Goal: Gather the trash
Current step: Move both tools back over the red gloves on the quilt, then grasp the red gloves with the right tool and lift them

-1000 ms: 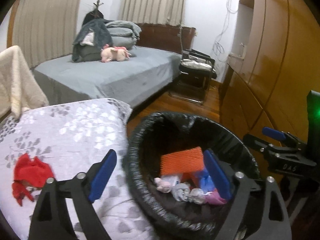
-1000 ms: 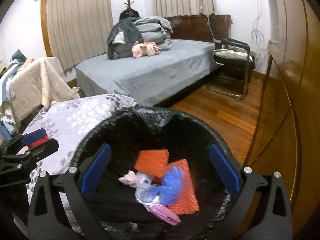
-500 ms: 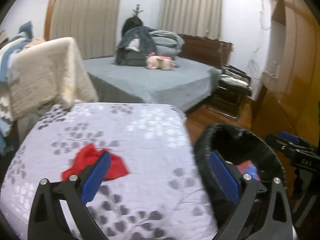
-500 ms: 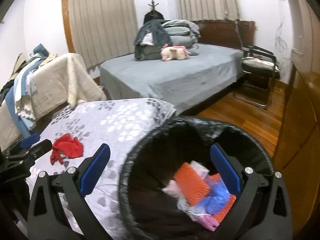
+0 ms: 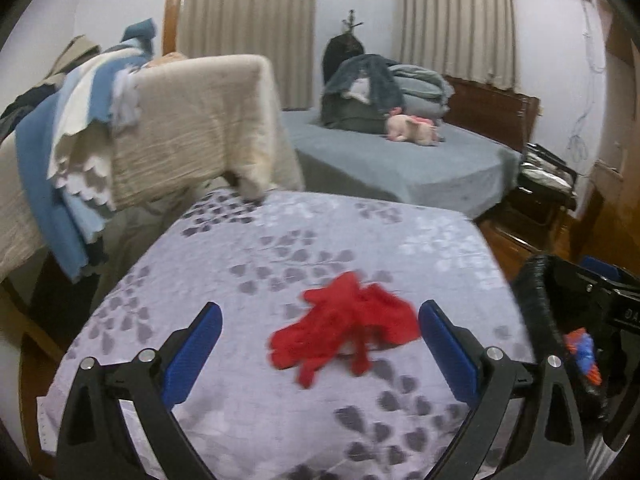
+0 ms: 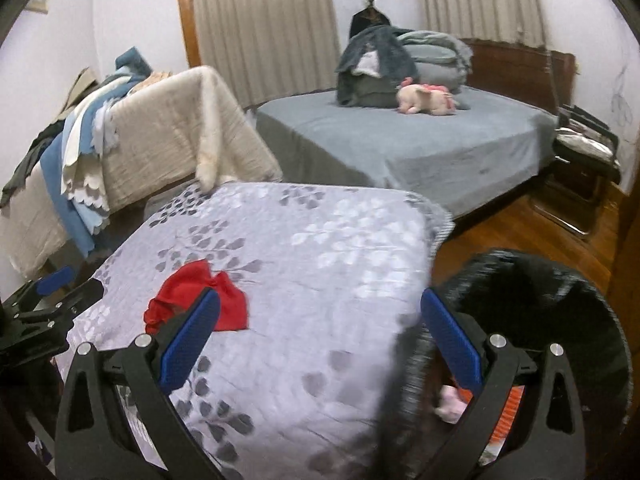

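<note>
Now the left tool (image 5: 320, 340) points at the flowered worktop (image 5: 304, 240) rather than into the bin, where it was aimed a second ago, and its blue pads stand spread wide with nothing between them but air. The crumpled red scrap (image 5: 344, 332) lies flat on the cloth, framed between those pads in the left view yet not touched by either. The right tool (image 6: 316, 336) has swung the same way: a second ago it looked straight down into the bin, and now it looks across the worktop with its jaws apart and empty, its left pad overlapping the scrap only by line of sight. The black-lined bin (image 6: 560, 292) sits just beside the worktop's right edge, low on the wooden floor (image 6: 532, 224), with orange, pink and blue litter showing at its bottom. By my reading, the last drop is finished and both hands have turned to the next piece, with the left one better lined up to take it. The scrap looks like thin, soft red material, creased and bunched, with loose tails trailing toward the tool; it should crush easily under the pads, though a low pinch may catch the cloth too. No other litter shows on the worktop.
</note>
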Motion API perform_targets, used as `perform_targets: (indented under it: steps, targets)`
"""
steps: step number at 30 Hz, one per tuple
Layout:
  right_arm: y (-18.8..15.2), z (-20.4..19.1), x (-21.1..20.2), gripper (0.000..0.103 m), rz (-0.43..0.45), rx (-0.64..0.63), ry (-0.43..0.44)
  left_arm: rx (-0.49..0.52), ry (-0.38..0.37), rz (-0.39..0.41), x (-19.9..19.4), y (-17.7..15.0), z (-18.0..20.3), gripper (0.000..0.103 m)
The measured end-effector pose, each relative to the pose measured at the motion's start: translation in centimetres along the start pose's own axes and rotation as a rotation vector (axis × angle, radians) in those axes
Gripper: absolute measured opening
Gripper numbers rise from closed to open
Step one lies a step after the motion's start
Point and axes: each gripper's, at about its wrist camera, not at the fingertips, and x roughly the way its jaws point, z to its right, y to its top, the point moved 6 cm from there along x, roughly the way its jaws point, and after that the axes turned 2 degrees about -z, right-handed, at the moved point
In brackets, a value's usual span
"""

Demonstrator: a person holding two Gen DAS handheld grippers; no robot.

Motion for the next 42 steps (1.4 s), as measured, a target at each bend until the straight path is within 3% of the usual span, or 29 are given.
perform_targets:
  steps: [12, 16, 30, 32, 42]
  targets:
    - [-1.5, -4.8, 8.7, 0.097, -0.108, -0.078, 0.012, -0.038, 0.047, -0.028, 3.2, -1.4, -4.2, 0.097]
    - [-2.1, -6.2, 10.9, 0.084, -0.149, -0.111, 0.028, -0.047, 0.051, -0.031, 3.9, -1.6, -4.8, 0.097]
    - [-3.2, -8.2, 14.6, 0.060, -0.257, -0.149, 0.078, -0.055, 0.059, -0.035, 5.5, -1.3, -5.8, 0.097]
    - [-3.2, -8.2, 14.6, 0.056, -0.258, -0.146, 0.079, -0.057, 0.059, -0.037, 5.7, -1.3, -5.9, 0.097]
    - [-3.1, -7.7, 14.5, 0.009, -0.256, -0.118, 0.080, -0.063, 0.058, -0.044, 5.8, -1.5, -5.8, 0.097]
